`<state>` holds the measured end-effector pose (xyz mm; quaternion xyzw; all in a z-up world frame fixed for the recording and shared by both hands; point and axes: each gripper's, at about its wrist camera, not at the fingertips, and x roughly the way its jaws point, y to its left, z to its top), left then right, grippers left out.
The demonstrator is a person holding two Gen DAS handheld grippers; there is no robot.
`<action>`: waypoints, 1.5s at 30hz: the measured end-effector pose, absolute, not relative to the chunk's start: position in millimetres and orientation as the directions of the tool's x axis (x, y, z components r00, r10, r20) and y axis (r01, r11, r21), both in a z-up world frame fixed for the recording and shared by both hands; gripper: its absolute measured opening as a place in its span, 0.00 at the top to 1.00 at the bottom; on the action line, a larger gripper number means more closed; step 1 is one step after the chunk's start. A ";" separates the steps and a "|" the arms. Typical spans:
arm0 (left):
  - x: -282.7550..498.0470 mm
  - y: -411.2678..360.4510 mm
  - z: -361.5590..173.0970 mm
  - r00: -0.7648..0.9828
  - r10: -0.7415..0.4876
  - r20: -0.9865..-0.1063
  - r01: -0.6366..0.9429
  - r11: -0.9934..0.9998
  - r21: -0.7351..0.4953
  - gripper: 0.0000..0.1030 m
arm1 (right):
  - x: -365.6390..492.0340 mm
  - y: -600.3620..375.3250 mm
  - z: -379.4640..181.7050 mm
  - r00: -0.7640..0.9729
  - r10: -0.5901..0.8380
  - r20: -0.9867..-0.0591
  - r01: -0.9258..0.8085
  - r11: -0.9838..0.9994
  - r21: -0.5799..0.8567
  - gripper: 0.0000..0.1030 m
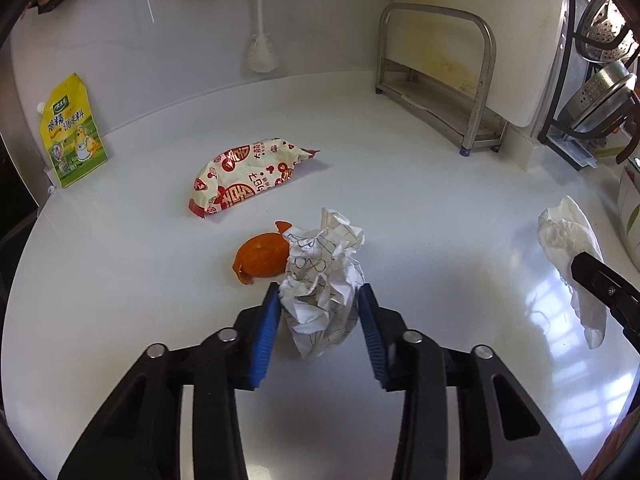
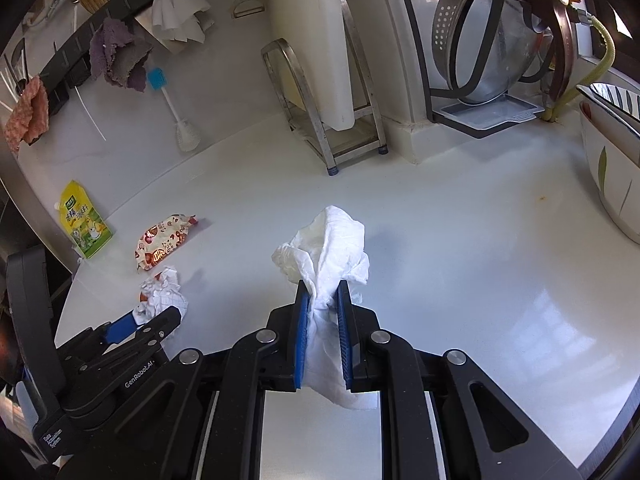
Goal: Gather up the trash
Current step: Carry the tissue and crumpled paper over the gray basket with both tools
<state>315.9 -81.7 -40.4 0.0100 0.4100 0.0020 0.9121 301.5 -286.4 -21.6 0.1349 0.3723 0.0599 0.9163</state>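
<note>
1. The left gripper (image 1: 318, 292) has its blue pads (image 1: 266, 332) pressed against both sides of a crumpled paper ball (image 1: 324, 280) with pen lines on it, clamping it just above the white counter (image 1: 440, 208).
2. The right gripper (image 2: 323, 300) is clamped tight on a white tissue (image 2: 324, 248); the tissue is pinched thin between the pads, fans out above them, and a loose end hangs below.
3. In the right wrist view, the left gripper sits at the lower left, with the paper ball at its tips.
4. An orange peel (image 1: 262, 258) lies on the counter, touching the far left side of the paper ball.
5. Beyond the peel lies a red-and-white snack wrapper (image 1: 244, 176), flat on the counter and apart from the peel.
6. Further left, a yellow-green pouch (image 1: 74, 136) stands upright at the counter's edge.
7. At the back right, a metal rack (image 1: 440, 80) holds a white cutting board (image 2: 308, 40).
8. A white brush with a blue handle tip (image 1: 260, 32) hangs against the back wall.
9. Steel colanders (image 1: 604, 32) rest in a dark dish rack at the far right.
</note>
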 end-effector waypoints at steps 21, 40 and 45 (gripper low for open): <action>210.6 -32.5 8.9 0.800 0.001 -0.600 0.060 0.995 0.082 0.74 | 270.7 -261.9 -15.9 0.743 0.206 -0.637 -0.060 0.968 0.243 0.87; 43.4 -0.4 -4.4 0.763 -0.107 -0.638 0.166 0.986 0.033 0.74 | 13.4 -246.0 -20.0 0.791 0.159 -0.590 0.024 0.957 0.290 0.87; 6.3 1.8 -3.1 0.758 -0.151 -0.635 0.196 0.981 0.001 0.74 | -49.7 -225.8 -21.3 0.795 0.174 -0.581 0.018 0.951 0.309 0.87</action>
